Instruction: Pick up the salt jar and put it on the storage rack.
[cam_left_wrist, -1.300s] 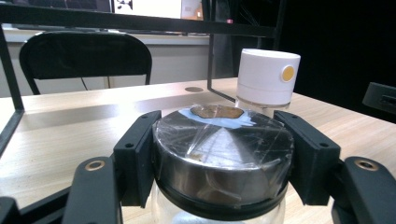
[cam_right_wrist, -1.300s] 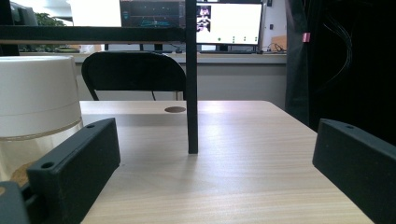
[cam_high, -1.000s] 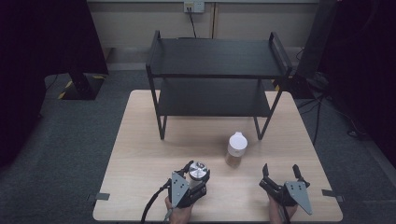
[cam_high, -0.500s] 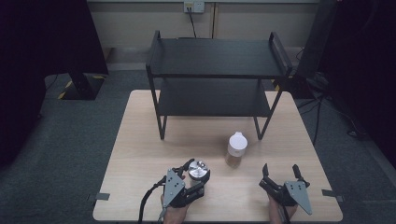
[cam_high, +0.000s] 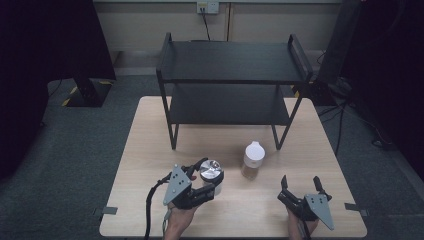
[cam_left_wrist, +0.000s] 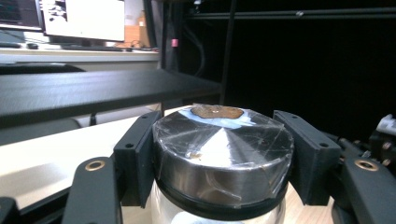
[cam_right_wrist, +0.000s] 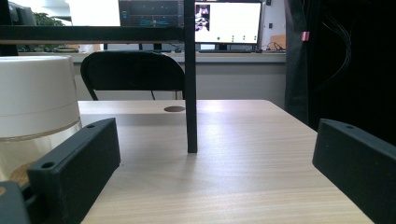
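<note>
Left gripper view first: my left claw (cam_left_wrist: 223, 172) is clamped on a jar (cam_left_wrist: 223, 163), one black jaw on either side of its metal lid, pads pressing the lid's rim. The lid is silver, wrapped in clear film with a brownish patch at the far edge; a clear body starts just under the lid. In the high view the same jar (cam_high: 211, 175) sits at the tip of the left claw (cam_high: 204, 181), over the near part of the tabletop (cam_high: 150, 150).

Handling, my judgement: clear body, glass or hard plastic, so stiff and breakable if dropped. The metal lid under film looks slick, so a grip on the lid alone could slip or twist. Weight unknown, since I cannot see the contents. A hold lower, on the body below the lid, would be safer if the jaws reach; otherwise keep the jar upright and move slowly.

Right claw (cam_high: 300, 186): jaws spread, nothing between them, resting low at the near right of the tabletop. A white-capped bottle (cam_high: 252, 159) stands ahead of it and to its left, close but apart. Beyond both claws stands the black two-tier shelf (cam_high: 230, 67).

Change against the earlier high view: the left claw and jar have shifted to the left and nearer the tabletop's front edge, and the jar appears lifted. Left grip unchanged. Right claw and white-capped bottle unmoved.
</note>
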